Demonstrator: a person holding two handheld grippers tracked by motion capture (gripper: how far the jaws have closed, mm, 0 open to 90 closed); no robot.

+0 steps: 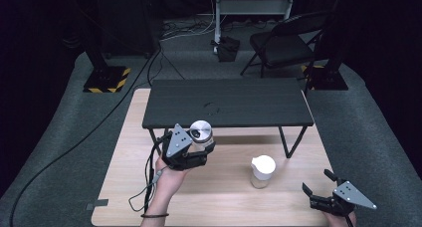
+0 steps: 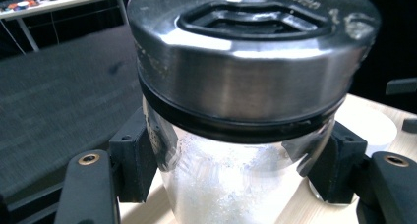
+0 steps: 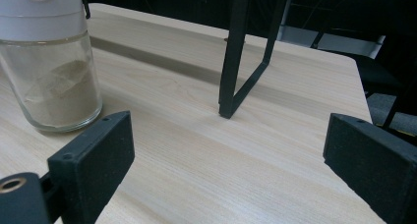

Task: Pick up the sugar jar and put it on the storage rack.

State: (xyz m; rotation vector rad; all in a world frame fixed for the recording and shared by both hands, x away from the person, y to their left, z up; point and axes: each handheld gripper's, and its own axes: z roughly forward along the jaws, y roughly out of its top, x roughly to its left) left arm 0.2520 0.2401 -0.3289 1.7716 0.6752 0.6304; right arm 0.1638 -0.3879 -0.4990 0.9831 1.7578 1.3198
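L gripper (image 1: 199, 146) clamps steel-lid jar (image 1: 201, 132), clear above table edge (image 1: 149, 125).

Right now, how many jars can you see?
2. A metal-lidded jar is clamped in the left gripper above the table; a white-lidded jar stands on the table, right of it.

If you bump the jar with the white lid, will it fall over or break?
The white-lidded jar looks like glass, so it could break. It stands taller than wide, so a hard bump might tip it. The powder low inside probably steadies it a little.
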